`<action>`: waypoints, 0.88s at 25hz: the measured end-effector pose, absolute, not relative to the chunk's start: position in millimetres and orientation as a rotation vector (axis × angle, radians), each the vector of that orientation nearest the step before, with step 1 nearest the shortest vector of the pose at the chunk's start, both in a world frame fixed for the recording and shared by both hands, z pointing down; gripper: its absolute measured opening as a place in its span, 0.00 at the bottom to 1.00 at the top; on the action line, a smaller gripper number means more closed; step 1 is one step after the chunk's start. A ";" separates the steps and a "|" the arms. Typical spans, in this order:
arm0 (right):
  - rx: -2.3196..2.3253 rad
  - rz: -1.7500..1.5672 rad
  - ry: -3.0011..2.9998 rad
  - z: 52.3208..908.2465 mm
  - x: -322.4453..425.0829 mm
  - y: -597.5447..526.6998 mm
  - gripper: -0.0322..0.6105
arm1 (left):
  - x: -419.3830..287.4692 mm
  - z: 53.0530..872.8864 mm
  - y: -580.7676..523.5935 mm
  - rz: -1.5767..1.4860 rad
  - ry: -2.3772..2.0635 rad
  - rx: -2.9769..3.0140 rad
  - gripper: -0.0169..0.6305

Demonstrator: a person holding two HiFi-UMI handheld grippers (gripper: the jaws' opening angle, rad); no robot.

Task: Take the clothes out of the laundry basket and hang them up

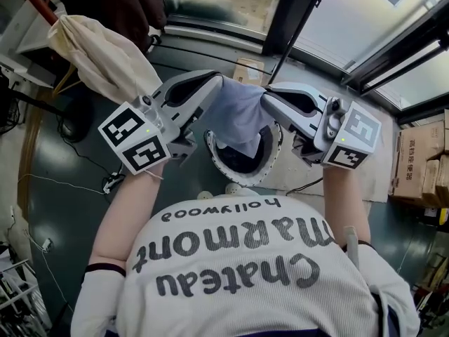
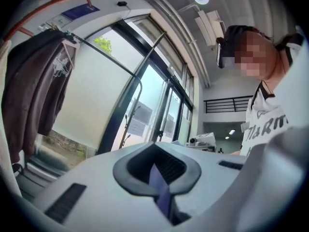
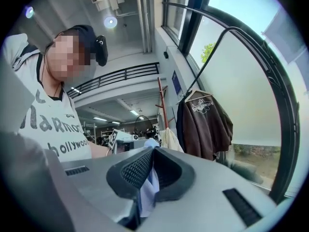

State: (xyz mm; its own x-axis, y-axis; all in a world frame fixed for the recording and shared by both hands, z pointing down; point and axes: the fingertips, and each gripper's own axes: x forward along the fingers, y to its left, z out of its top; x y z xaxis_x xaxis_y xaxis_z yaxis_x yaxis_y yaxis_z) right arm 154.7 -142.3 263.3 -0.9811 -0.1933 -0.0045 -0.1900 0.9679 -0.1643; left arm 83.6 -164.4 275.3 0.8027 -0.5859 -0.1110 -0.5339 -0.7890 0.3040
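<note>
A light blue garment (image 1: 238, 114) hangs stretched between my two grippers, above the round white laundry basket (image 1: 214, 159) on the floor. My left gripper (image 1: 217, 84) is shut on the garment's left edge. In the left gripper view a strip of the blue cloth (image 2: 161, 190) is pinched between the pads of the left gripper (image 2: 153, 148). My right gripper (image 1: 267, 94) is shut on the garment's right edge, and the cloth (image 3: 146, 190) shows between the pads of the right gripper (image 3: 153, 150). The basket's inside looks dark; its contents are hidden by the garment.
A cream garment (image 1: 98, 55) and a dark brown one (image 3: 205, 124) hang on a rack with a red pole (image 3: 161, 105) by the tall windows. Cardboard boxes (image 1: 421, 163) stand at the right. Cables lie on the dark floor (image 1: 63, 181) at the left.
</note>
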 end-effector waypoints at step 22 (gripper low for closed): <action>-0.225 -0.284 3.003 218.0 142.6 -127.9 0.10 | 149.3 305.4 -112.7 0.125 -0.394 3.004 0.19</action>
